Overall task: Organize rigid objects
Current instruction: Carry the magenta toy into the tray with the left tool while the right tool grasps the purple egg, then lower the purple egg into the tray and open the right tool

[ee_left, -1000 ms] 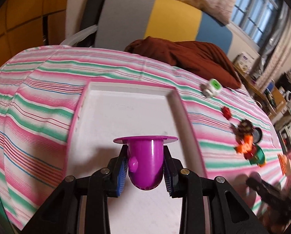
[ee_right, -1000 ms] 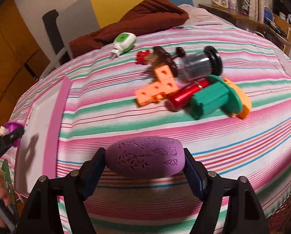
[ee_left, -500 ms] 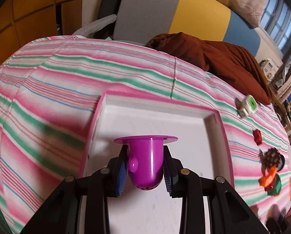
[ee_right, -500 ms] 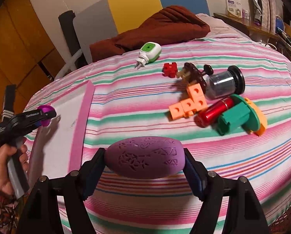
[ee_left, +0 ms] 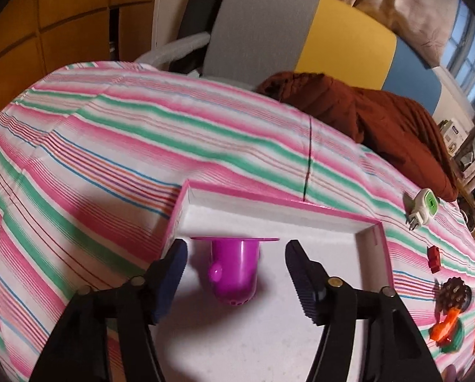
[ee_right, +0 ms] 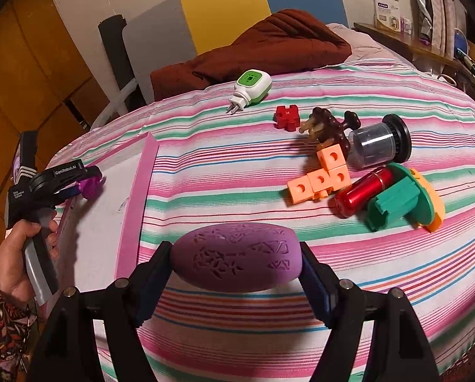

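Note:
A white tray with a pink rim lies on the striped bedcover. A magenta cup with a wide flange rests in its far left corner. My left gripper straddles the cup with its jaws opening, and gaps show on both sides, so the pads do not press it. In the right wrist view the left gripper sits over the tray, held by a person's hand. My right gripper is shut on a purple egg-shaped piece with cut-out patterns, above the cover's near edge.
Right of the tray lie a green-and-white plug, a red puzzle piece, a brown knobbly toy, a clear jar with black lid, orange cubes, a red cylinder and a green-orange piece. A brown blanket lies behind.
The left gripper carried the magenta cup toward the tray's far left corner, then its jaws spread and let go of it. The right gripper still holds the purple egg and has hardly moved.

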Demonstrator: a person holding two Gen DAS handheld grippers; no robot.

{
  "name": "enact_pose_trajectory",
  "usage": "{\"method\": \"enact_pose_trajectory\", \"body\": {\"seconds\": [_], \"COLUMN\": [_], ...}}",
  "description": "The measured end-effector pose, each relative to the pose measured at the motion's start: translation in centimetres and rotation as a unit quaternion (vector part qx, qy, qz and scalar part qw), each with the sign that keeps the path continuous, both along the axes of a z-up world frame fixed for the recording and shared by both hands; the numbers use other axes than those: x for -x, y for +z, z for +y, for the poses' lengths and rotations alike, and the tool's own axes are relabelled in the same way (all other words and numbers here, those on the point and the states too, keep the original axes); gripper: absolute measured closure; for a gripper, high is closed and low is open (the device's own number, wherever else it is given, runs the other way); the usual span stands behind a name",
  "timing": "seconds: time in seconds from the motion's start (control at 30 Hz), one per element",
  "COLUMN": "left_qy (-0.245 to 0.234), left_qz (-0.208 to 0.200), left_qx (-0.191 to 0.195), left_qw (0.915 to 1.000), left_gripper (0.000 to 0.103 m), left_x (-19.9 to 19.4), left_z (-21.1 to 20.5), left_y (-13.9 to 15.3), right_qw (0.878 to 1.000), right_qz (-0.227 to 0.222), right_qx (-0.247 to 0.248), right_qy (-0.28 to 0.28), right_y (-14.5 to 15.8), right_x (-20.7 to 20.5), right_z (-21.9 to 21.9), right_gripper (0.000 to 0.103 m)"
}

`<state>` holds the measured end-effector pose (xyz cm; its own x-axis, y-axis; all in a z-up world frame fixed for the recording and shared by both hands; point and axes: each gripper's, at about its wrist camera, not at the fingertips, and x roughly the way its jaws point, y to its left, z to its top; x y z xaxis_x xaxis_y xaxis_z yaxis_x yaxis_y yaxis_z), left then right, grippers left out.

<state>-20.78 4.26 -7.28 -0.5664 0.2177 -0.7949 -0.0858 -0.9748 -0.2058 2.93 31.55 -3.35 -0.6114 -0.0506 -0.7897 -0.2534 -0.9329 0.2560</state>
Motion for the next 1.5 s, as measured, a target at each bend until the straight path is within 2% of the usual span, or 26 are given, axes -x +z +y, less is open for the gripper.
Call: {"method": "enact_pose_trajectory", "body": {"seconds": [0.2, 0.37, 0.53, 0.8, 1.13, 1.5], "left_qy": [0.0, 0.018, 0.019, 0.001, -0.002, 0.005], "left_qz": [0.026, 0.043, 0.058, 0.081, 0.074, 0.075], "left_qx": [-0.005, -0.004, -0.016, 0.001, 0.011, 0.009], "left_qw": [0.9996, 0.9989, 0.998, 0.9967, 0.9972, 0.9971], "left_gripper": [0.026, 0.016, 0.015, 0.012, 0.012, 0.011], "left_x": [-3.2, -6.7, -10.0, -13.8, -15.4, -16.1], "left_z": [-1.0, -2.4, -3.5, -3.7, -4.7, -6.5], "left_y": [0.8, 1.4, 2.2, 3.1, 2.8, 2.9], "right_qw": [1.0, 1.0, 0.999, 0.994, 0.987, 0.984], "right_qz": [0.003, 0.01, 0.018, 0.03, 0.011, -0.045], "right_qx": [0.0, -0.002, -0.006, -0.017, -0.023, -0.05], "right_qy": [0.006, 0.023, 0.045, 0.1, 0.16, 0.166], "right_y": [0.2, 0.8, 1.6, 2.9, 2.3, -0.2], "right_x": [0.6, 1.3, 2.4, 5.2, 11.1, 18.1], "right_z": [-0.5, -1.6, -3.2, -7.1, -12.7, -15.3], "right_gripper": [0.026, 0.026, 0.026, 0.026, 0.026, 0.026]}}
